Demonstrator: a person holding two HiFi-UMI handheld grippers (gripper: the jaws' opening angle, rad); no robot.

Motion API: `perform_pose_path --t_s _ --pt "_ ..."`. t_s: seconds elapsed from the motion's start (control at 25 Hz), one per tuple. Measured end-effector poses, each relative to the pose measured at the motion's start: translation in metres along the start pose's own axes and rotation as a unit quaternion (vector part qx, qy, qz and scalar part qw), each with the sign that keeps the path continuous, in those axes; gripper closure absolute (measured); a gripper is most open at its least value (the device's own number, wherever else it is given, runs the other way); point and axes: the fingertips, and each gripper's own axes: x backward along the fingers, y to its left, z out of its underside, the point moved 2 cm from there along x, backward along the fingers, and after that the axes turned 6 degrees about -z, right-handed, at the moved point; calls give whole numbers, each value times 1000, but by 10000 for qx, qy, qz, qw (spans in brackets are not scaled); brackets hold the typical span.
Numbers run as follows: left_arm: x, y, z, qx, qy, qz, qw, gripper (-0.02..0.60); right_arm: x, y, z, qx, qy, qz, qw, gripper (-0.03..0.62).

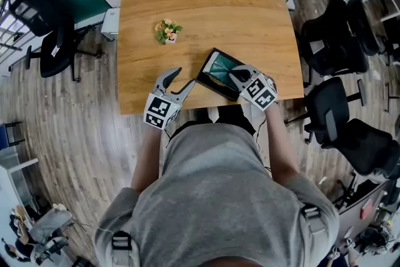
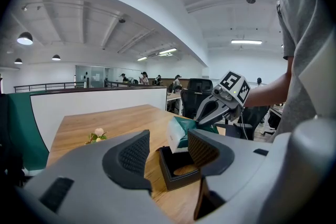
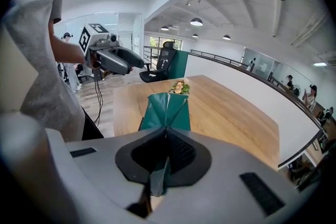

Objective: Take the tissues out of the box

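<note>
On table: flowers left, tissue pack over box.

Wood and plastic: a honey-toned wooden tabletop, its grain showing under a soft satin sheen, carries a black box with a matt, leather-like skin. The tissue pack is wrapped in teal plastic film, faintly glossy and creased where the right gripper pinches it. That gripper and the left gripper are smooth matt grey plastic, with black ribbed pads. At 6 o'clock in the head view, a grey cloth shirt lies softly wrinkled; at 9 o'clock, the floor shows matt wood-look planks.
</note>
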Motion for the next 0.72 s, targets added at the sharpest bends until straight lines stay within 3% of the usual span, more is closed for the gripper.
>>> perform_pose_path --t_s 0.72 --pt "5 3 2 -5 107 -75 9999 339 21 -4 -22 84 -307 42 9995 582"
